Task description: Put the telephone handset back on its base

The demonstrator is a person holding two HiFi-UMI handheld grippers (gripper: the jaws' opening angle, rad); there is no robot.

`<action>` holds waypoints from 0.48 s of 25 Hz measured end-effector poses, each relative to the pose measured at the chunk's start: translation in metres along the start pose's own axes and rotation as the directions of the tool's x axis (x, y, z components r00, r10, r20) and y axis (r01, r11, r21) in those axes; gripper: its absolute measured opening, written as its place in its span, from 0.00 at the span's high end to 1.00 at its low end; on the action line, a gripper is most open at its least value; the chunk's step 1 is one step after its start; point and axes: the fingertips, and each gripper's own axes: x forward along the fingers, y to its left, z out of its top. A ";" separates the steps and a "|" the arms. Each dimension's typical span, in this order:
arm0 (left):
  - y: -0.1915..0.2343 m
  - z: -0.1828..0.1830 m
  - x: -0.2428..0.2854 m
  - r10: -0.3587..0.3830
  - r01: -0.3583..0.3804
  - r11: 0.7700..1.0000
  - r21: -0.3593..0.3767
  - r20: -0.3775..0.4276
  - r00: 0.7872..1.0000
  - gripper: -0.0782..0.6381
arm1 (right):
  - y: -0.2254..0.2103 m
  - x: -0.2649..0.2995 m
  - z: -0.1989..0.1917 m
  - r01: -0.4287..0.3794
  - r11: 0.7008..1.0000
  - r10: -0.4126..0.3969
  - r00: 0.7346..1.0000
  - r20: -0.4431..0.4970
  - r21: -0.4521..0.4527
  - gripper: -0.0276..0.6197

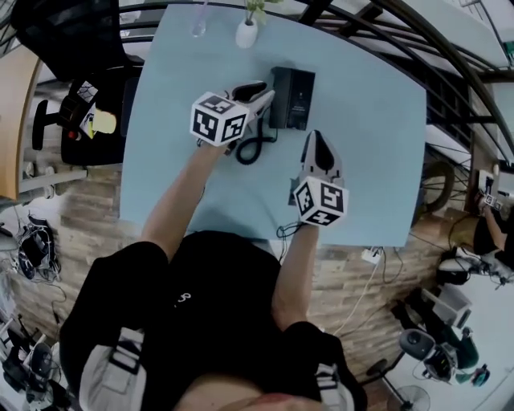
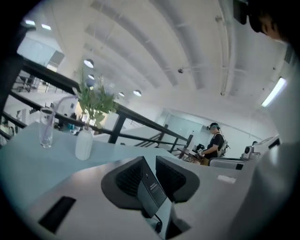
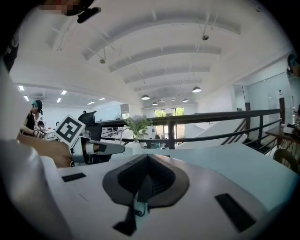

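The black telephone base (image 1: 291,98) lies on the light blue table (image 1: 377,160), and its coiled cord (image 1: 252,149) loops toward me. My left gripper (image 1: 263,91) reaches along the base's left side. In the left gripper view a dark slab with a small label, which looks like the handset (image 2: 151,191), stands between the jaws of the left gripper (image 2: 150,164). I see no firm press of the pads on it, and a cord hangs at its near end. My right gripper (image 1: 315,138) hovers near the table's front, below the base. Its jaws (image 3: 148,161) are closed together with nothing in them.
A white vase with a green plant (image 1: 246,32) and a clear glass (image 1: 197,24) stand at the table's far edge, behind the base. A black office chair (image 1: 88,104) sits off the left side. Another person (image 2: 216,145) stands far off beyond a black railing.
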 end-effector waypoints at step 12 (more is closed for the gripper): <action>-0.067 0.082 -0.128 0.210 -0.295 0.935 0.197 0.363 0.908 0.89 | 0.060 -0.032 0.058 -0.035 0.999 0.041 0.984 0.175 -0.038 0.97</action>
